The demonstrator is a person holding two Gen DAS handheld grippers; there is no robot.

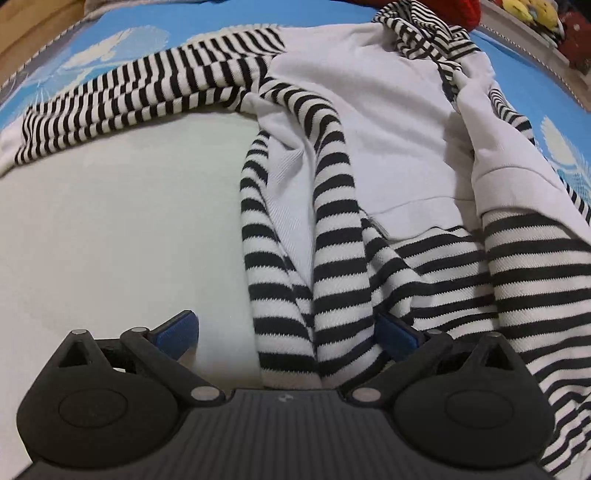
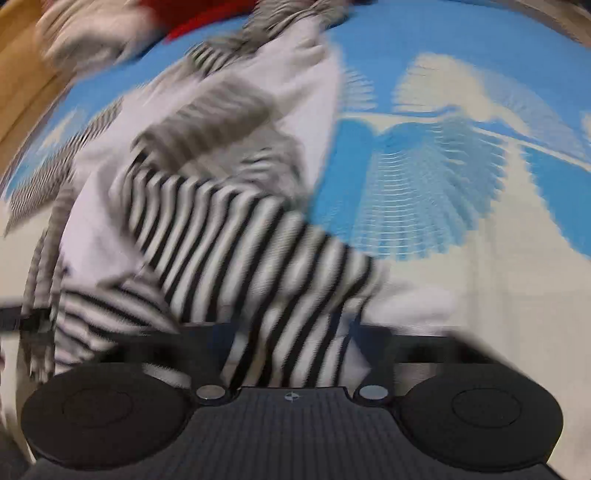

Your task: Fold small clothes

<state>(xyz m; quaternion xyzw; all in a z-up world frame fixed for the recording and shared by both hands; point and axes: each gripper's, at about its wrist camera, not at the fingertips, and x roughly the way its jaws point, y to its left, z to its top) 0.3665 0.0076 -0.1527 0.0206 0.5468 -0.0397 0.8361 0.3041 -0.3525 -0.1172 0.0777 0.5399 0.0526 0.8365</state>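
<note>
Item: small white cotton garment with black-and-white striped sleeves and hem (image 1: pixel 369 122), lying rumpled on a blue bedcover printed with white feather shapes (image 1: pixel 122 40).

Position: spread across the middle and right of the left wrist view. One striped sleeve (image 1: pixel 140 88) stretches away to the far left. Striped folds trail toward the near edge.

Left gripper (image 1: pixel 288 336): black, with blue pads (image 1: pixel 177 332). Jaws stand wide apart. One pad rests over the pale part of the cover, the other lies against the striped hem. No cloth is pinched.

Right gripper (image 2: pixel 291 350): view heavily blurred. A striped fold of the garment (image 2: pixel 258 254) runs down between the fingers, and the jaws are closed on it.

Background: red cloth (image 1: pixel 469 11) at the far edge.
</note>
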